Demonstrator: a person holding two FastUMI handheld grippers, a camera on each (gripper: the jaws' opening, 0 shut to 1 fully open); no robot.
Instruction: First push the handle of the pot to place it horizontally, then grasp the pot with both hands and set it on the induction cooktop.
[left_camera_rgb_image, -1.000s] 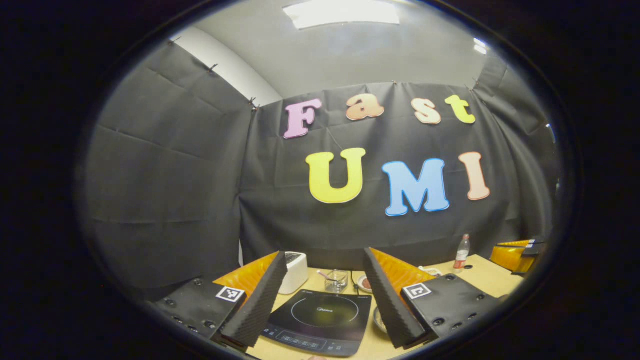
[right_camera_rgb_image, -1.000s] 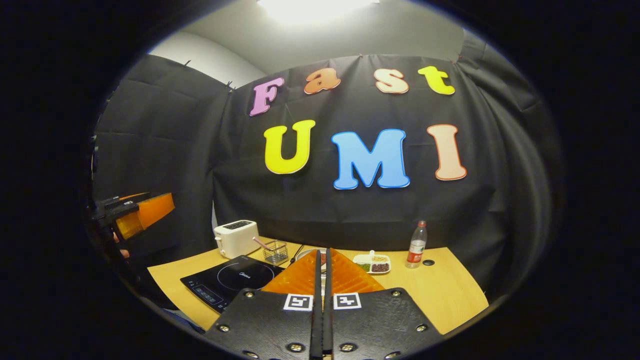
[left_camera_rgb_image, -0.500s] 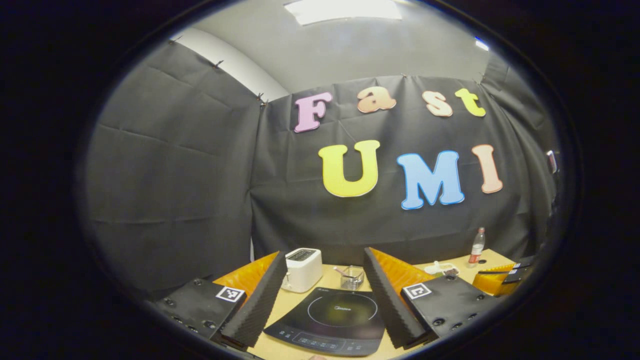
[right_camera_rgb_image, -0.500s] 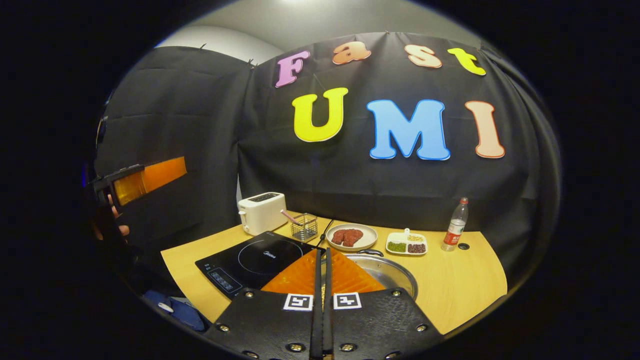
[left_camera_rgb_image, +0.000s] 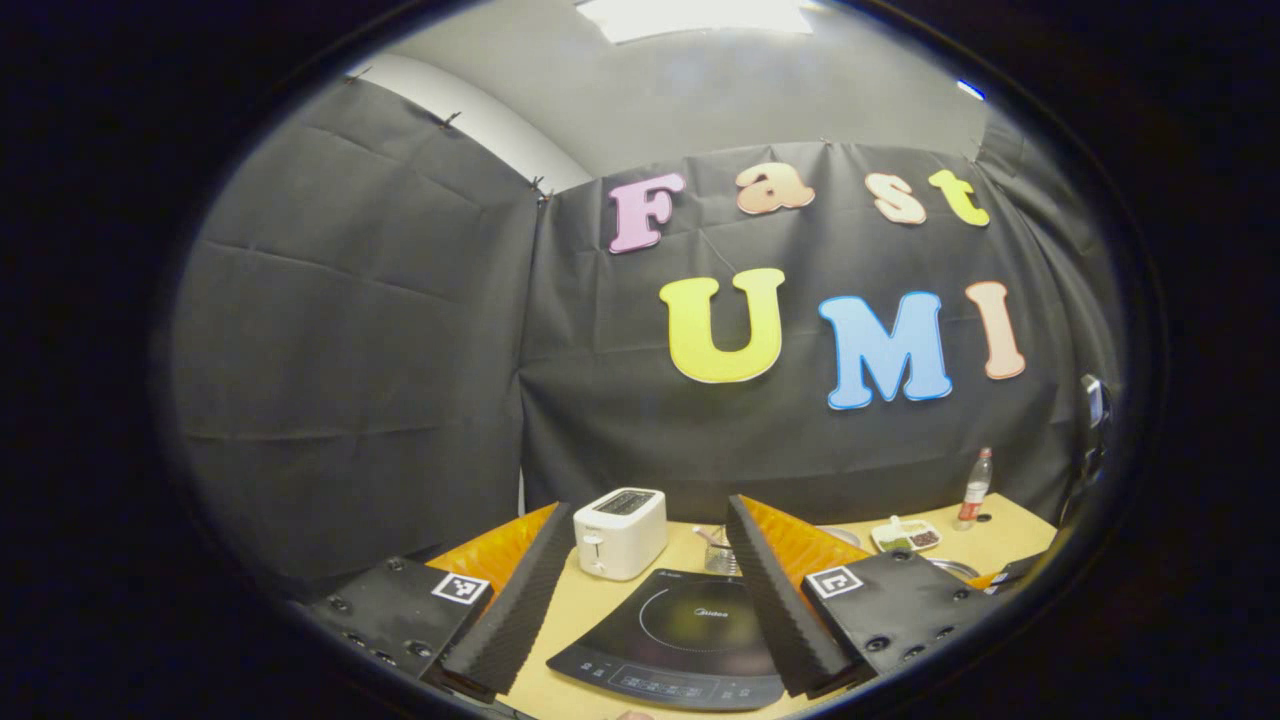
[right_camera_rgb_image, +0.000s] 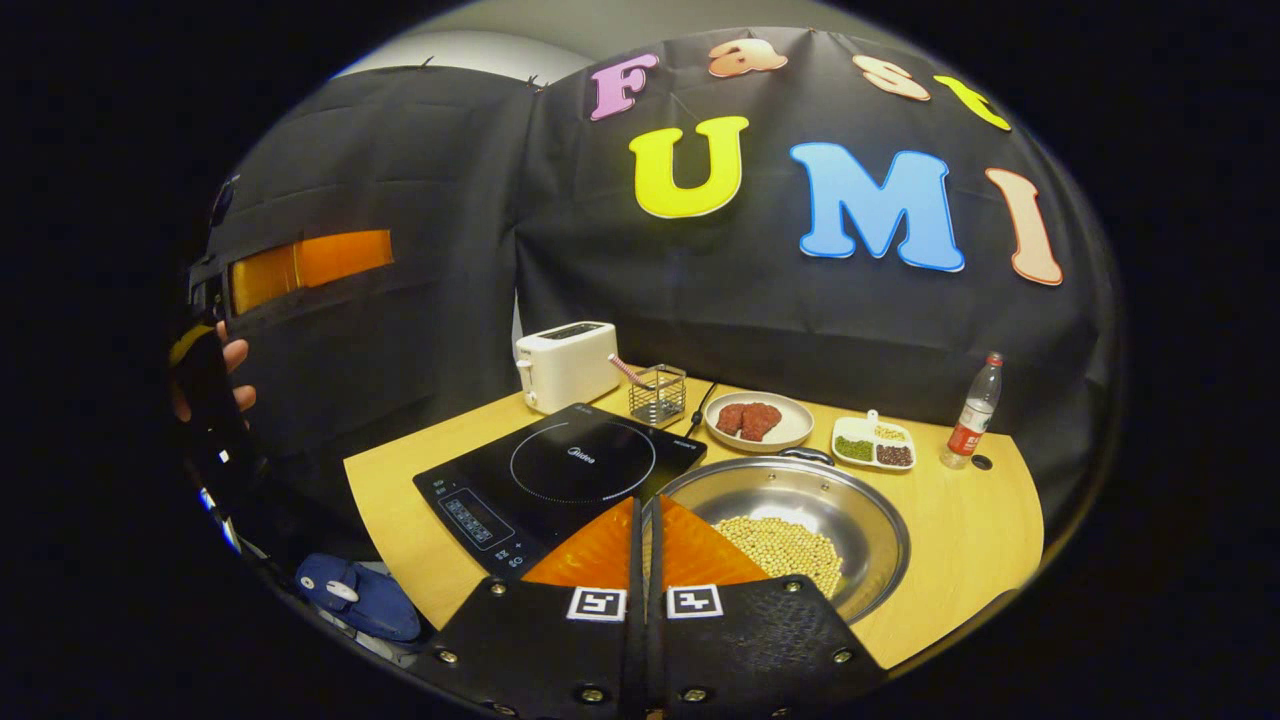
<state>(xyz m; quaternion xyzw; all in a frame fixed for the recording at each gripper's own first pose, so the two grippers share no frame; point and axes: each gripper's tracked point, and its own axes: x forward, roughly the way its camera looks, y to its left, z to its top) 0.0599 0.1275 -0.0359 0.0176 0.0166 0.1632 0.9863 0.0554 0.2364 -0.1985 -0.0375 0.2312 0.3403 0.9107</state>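
A wooden table (right_camera_rgb_image: 960, 540) stands against black cloth walls, the pot (right_camera_rgb_image: 800, 525) of beans just right of the induction cooktop (right_camera_rgb_image: 560, 470). The left gripper (left_camera_rgb_image: 650, 590) hovers with jaws wide. The right gripper (right_camera_rgb_image: 643, 520) hangs near the pot, jaws closed, empty.

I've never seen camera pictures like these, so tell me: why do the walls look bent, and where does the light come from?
Both views are fisheye, so the wall's straight folds bow outward. In the left gripper view a bright ceiling light is blown out at the top. In the right gripper view the steel pot shows soft glare on its rim, and the induction cooktop reflects little; the table is evenly lit.
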